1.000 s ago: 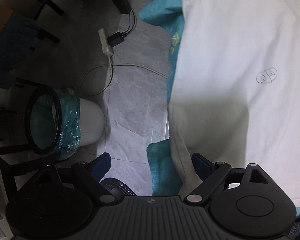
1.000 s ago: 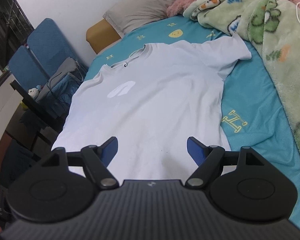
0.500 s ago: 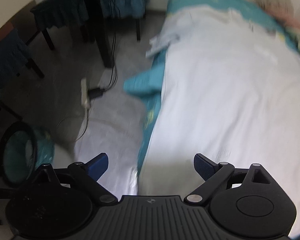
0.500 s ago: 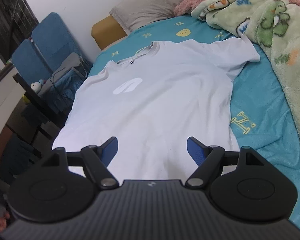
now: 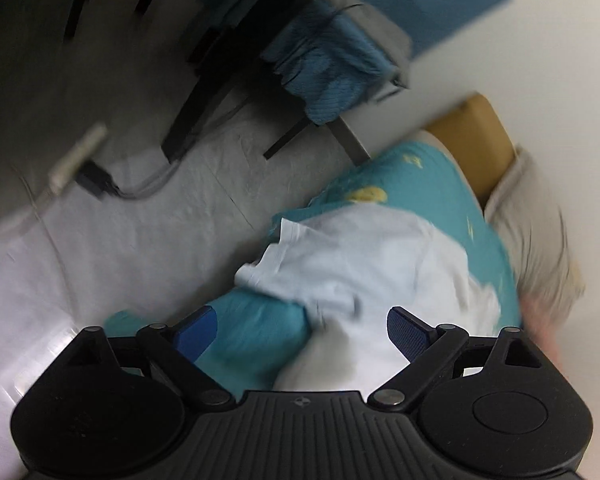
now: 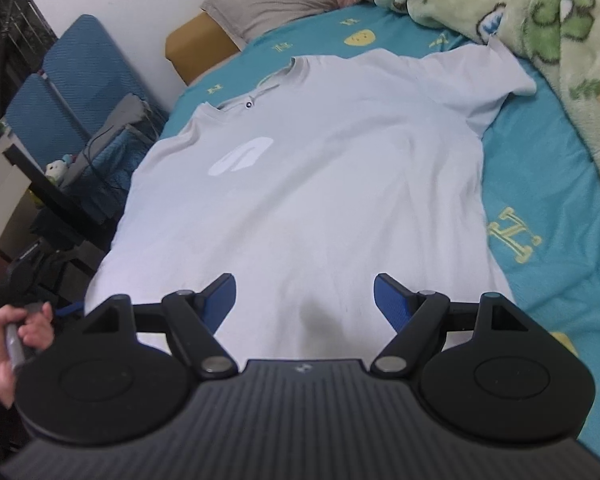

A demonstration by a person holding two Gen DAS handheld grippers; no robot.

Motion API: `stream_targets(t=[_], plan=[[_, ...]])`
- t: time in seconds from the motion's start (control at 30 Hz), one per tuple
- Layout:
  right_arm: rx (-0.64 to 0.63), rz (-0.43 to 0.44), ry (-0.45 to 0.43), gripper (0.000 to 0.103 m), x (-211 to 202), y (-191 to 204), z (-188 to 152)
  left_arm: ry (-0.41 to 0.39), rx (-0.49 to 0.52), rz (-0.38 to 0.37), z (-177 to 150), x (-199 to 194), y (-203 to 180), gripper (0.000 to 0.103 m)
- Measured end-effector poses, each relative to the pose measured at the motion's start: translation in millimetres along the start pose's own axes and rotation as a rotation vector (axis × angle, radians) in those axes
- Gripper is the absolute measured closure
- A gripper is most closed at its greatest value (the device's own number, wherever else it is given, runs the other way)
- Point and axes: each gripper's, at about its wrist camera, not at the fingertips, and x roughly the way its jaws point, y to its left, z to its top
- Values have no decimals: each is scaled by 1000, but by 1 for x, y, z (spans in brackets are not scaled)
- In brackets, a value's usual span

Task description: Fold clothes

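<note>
white t-shirt (image 6: 320,184), flat on bed (image 6: 548,184); both grippers' fingers spread, empty; risk: left sleeve (image 5: 300,256) overhanging edge, may slide floorward.

The left wrist view is blurred by motion: the chair (image 5: 332,64), the cable (image 5: 88,176) and the pillow (image 5: 536,240) have no sharp edges. The gripper body hides the shirt's (image 6: 308,184) lower hem in both views. The blanket (image 6: 540,32) is cut by the right edge, the hand (image 6: 8,340) by the left.
</note>
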Motion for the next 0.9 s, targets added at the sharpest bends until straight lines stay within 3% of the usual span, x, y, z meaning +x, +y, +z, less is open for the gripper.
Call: stream_targets(t=[0.17, 0.27, 0.37, 0.43, 0.5, 0.9], plan=[[2, -37, 22, 25, 32, -4, 6, 33, -145, -54, 19, 55, 27, 15], [14, -41, 50, 25, 43, -7, 4, 31, -149, -49, 24, 73, 33, 28], [19, -37, 50, 25, 43, -8, 4, 13, -103, -60, 30, 82, 29, 53], [23, -33, 49, 26, 41, -8, 4, -9, -39, -42, 32, 83, 20, 83], [30, -32, 48, 26, 40, -9, 5, -30, 24, -24, 34, 84, 11, 97], [54, -20, -28, 25, 13, -13, 18, -296, 549, 226, 28, 21, -115, 99]])
